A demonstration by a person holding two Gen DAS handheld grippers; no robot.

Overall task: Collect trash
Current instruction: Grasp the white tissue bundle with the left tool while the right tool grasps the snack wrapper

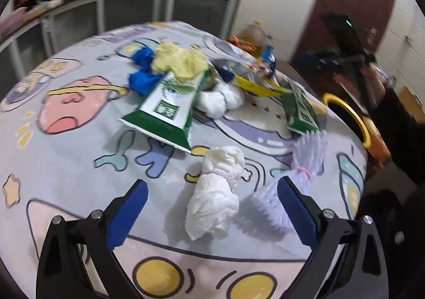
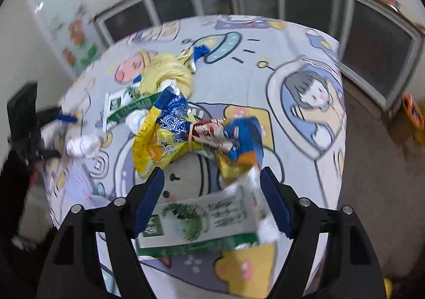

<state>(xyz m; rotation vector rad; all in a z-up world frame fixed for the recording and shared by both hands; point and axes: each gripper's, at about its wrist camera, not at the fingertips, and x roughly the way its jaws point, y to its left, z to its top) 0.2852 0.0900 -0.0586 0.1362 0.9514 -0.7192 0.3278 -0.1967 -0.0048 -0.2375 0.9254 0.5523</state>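
Left wrist view: left gripper [image 1: 212, 208] open, white wad [image 1: 215, 190] lying between its fingers, untouched. Lilac bundle [image 1: 300, 187] partly hidden behind right finger.

Right wrist view: blurred. Right gripper [image 2: 211, 202] open, green carton [image 2: 202, 222] between the fingers; contact unclear. Wrappers [image 2: 170, 134] beyond.

two green cartons [image 1: 162, 110] [image 1: 301, 110], two white wads [image 1: 216, 190] [image 1: 219, 101].

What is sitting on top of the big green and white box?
A fluffy yellow wad sits on the far end of the green and white box. Blue crumpled plastic lies beside it. What the wad covers underneath cannot be seen.
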